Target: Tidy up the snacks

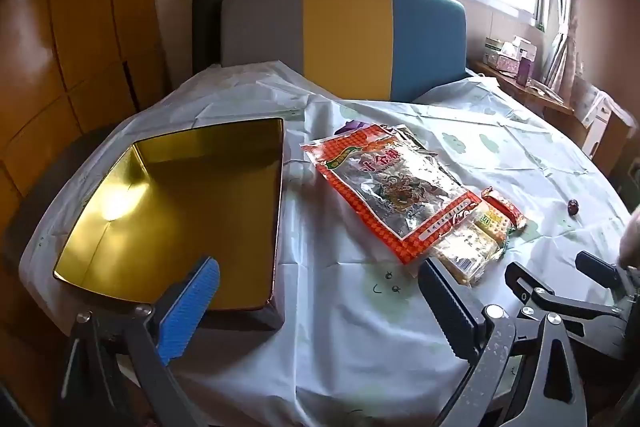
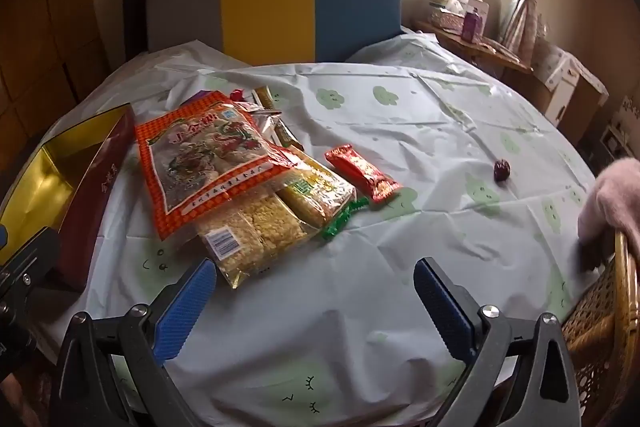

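Plainly nothing is sorted yet: the gold-lined box [image 1: 180,195] at the left of the left wrist view sits empty; the snacks lie in a heap just right of it at frame centre, the orange bag [image 2: 204,159] over the yellow bars [image 2: 280,219], the red bar [image 2: 362,173] beside them; left gripper [image 1: 320,291] and right gripper [image 2: 316,291] hover with jaws spread wide, grasping nothing.

Left cam: my left gripper [image 1: 320,297] hangs wide open over the tabletop [image 1: 340,339], nothing between the fingers. Gold-lined tin [image 1: 176,211] sits empty left of it; orange snack bag [image 1: 394,193] lies across the cracker packs [image 1: 474,245], red bar [image 1: 505,207] alongside.
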